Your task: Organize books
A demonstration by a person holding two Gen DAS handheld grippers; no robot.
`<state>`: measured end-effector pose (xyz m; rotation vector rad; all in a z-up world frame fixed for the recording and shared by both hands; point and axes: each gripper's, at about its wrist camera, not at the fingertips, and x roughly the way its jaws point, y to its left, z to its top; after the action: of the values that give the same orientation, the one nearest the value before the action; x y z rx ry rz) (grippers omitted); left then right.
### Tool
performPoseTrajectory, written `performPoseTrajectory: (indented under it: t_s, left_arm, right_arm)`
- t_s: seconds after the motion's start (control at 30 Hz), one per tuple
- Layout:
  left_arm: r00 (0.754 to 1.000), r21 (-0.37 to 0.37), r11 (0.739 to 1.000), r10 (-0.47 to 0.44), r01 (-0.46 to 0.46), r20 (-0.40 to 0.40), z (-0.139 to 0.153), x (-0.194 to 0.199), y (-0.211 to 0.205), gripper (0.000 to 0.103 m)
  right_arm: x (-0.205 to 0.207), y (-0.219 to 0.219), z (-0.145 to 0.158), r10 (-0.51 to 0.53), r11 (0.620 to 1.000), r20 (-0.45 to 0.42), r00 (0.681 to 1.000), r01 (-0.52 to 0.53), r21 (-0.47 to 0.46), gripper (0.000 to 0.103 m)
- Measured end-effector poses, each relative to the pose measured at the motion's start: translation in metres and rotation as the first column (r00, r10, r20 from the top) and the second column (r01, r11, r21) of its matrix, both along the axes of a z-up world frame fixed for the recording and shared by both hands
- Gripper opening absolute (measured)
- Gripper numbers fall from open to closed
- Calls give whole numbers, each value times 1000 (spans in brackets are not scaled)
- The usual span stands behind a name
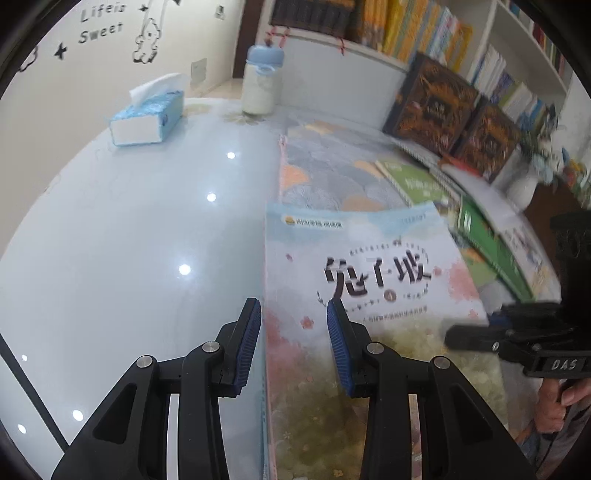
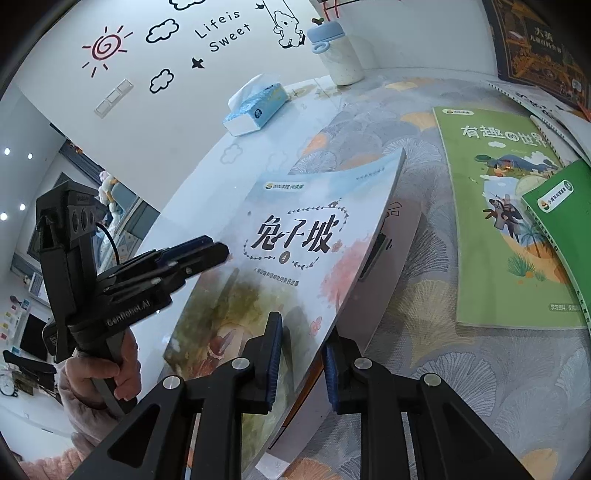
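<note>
A pale blue and pink storybook (image 1: 369, 280) (image 2: 295, 236) lies on the table with its right edge lifted and its cover bowed. My left gripper (image 1: 293, 317) is open, its blue pads on either side of the book's left spine edge. It shows in the right wrist view (image 2: 207, 254) at the book's left side. My right gripper (image 2: 301, 339) is open around the book's lifted lower right edge, one finger above and one below. It shows at the right in the left wrist view (image 1: 458, 338). A light green book (image 2: 506, 221) and a dark green book (image 2: 561, 214) lie to the right.
A blue tissue box (image 1: 147, 118) and a white bottle with a blue lid (image 1: 260, 81) stand at the back of the glossy table (image 1: 129, 240). A patterned mat (image 2: 424, 369) lies under the books. Dark boxed books (image 1: 436, 103) lean against a bookshelf (image 1: 406, 33).
</note>
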<state>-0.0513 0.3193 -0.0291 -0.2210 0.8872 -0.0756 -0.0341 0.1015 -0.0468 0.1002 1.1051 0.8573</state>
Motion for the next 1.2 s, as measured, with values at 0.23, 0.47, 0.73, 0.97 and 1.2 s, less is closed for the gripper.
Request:
performPoseTrajectory:
  t_s: [0.23, 0.47, 0.73, 0.97, 1.2]
  left_arm:
    - [999, 20, 999, -25, 24, 21, 13, -6, -4, 33]
    - [995, 36, 994, -100, 101, -15, 5, -8, -30, 34]
    - [995, 35, 995, -92, 93, -27, 6, -12, -34, 36]
    - [996, 47, 996, -71, 73, -49, 8, -11, -47, 36]
    - [994, 44, 995, -92, 94, -62, 10, -5, -75, 36]
  right_arm:
    - [-2, 1, -2, 4, 1000, 1, 1000, -4, -11, 20]
    - [0, 0, -5, 0, 1000, -12, 1000, 0, -8, 21]
    - [2, -11, -3, -42, 999, -36, 998, 40, -32, 22]
    - [2, -36, 3, -85, 996, -34, 996, 84, -30, 22]
    - [-1, -74, 6, -124, 992, -47, 991, 123, -21, 23]
